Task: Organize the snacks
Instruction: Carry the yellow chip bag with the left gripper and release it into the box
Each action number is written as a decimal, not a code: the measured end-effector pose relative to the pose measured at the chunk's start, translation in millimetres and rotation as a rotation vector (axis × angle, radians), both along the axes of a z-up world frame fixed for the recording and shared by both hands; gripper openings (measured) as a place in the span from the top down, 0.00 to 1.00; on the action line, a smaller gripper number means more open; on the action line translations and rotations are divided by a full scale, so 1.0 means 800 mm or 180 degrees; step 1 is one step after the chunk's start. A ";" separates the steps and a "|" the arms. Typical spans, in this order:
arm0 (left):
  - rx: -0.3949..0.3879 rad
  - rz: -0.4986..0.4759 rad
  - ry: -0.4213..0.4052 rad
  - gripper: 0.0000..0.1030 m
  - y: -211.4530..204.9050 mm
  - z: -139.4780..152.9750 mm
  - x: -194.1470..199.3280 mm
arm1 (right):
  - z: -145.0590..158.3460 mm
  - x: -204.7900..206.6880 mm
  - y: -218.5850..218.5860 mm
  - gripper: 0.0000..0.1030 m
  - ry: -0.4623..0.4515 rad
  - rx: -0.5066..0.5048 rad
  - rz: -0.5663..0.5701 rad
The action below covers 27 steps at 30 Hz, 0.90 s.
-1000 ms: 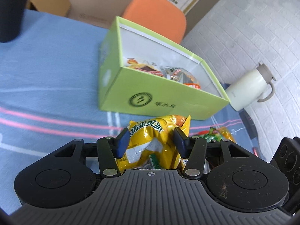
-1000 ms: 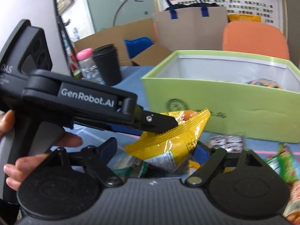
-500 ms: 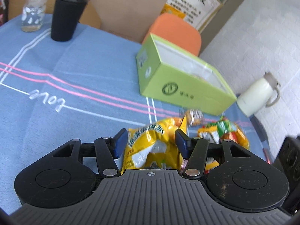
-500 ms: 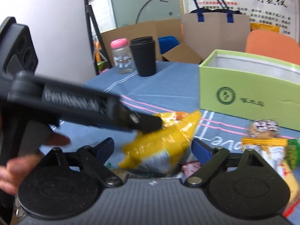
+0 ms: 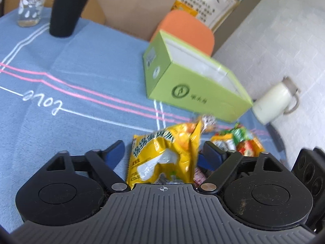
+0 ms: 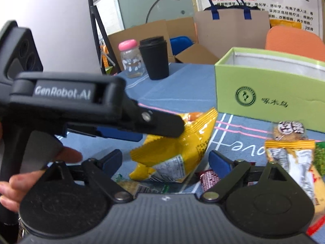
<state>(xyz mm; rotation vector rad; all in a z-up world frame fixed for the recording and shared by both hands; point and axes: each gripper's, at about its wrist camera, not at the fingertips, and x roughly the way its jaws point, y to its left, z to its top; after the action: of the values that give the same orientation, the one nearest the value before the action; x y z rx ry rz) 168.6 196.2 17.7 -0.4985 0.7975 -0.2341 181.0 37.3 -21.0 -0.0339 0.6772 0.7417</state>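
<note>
**Q:** Where is the task's item, and how do the tools stand?

**A:** The yellow snack packet (image 5: 162, 162) sits in the lower centre of the left wrist view, between the fingers of the left gripper (image 5: 162, 152). The jaws are spread wide, with a gap on either side of the packet, so nothing clamps it. In the right wrist view the right gripper (image 6: 166, 160) is also spread and holds nothing. The packet tilts there, with one black finger of the left tool lying across its upper edge.

**Q:** What could go wrong from here?

**A:** Whether the packet rests on the loose snacks (image 5: 235, 142) or hangs free cannot be told. Unclamped, it may slide aside on the blue tablecloth (image 5: 91, 65). The two tools work close together and could knock each other. A clamp on the puffed middle may crush the contents, and one on the crimped edge may slip.

**Q:** Which containers appear, and what do they hold?

**A:** The green box (image 5: 195, 93) at right of centre is open-topped and apart from the packet. Only its white lining shows, and its contents are hidden. At upper left, the black lidded cup (image 5: 67, 10) conceals its contents and the pink-capped bottle (image 5: 30, 4) looks nearly empty. The white jug (image 5: 274, 101) at the right edge is closed
</note>
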 end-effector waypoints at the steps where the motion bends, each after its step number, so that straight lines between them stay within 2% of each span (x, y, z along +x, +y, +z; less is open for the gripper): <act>1: -0.0072 -0.0045 0.0070 0.53 -0.001 -0.007 0.004 | -0.002 0.003 0.002 0.35 0.0025 -0.0027 -0.0005; 2: -0.0173 -0.0034 0.0071 0.57 0.001 -0.010 0.004 | -0.001 0.004 0.002 0.34 0.0010 -0.0028 0.0001; 4: -0.0187 -0.0009 0.0023 0.61 0.000 -0.002 0.003 | 0.007 0.002 -0.003 0.35 -0.0080 0.0013 0.0013; 9: -0.0175 -0.0094 -0.0270 0.60 -0.017 0.042 0.011 | 0.051 0.006 -0.022 0.35 -0.0395 0.0097 -0.0082; 15: -0.0058 -0.0263 -0.0599 0.59 -0.049 0.108 0.080 | 0.112 0.071 -0.050 0.34 -0.0714 0.0089 -0.0207; 20: 0.0108 -0.0237 -0.0635 0.59 -0.064 0.133 0.171 | 0.132 0.169 -0.064 0.34 -0.0567 0.0138 -0.0233; 25: 0.0249 -0.0144 -0.0454 0.58 -0.063 0.114 0.242 | 0.106 0.239 -0.052 0.31 -0.0362 -0.0013 -0.0248; 27: 0.0431 -0.0008 -0.0430 0.49 -0.063 0.108 0.258 | 0.097 0.255 -0.051 0.25 -0.0349 -0.0092 -0.0283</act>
<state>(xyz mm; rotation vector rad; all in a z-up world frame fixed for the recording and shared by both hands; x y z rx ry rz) 375.4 145.8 103.9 -0.3505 0.6770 -0.2122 385.1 -3.3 56.5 -0.0700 0.5812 0.6399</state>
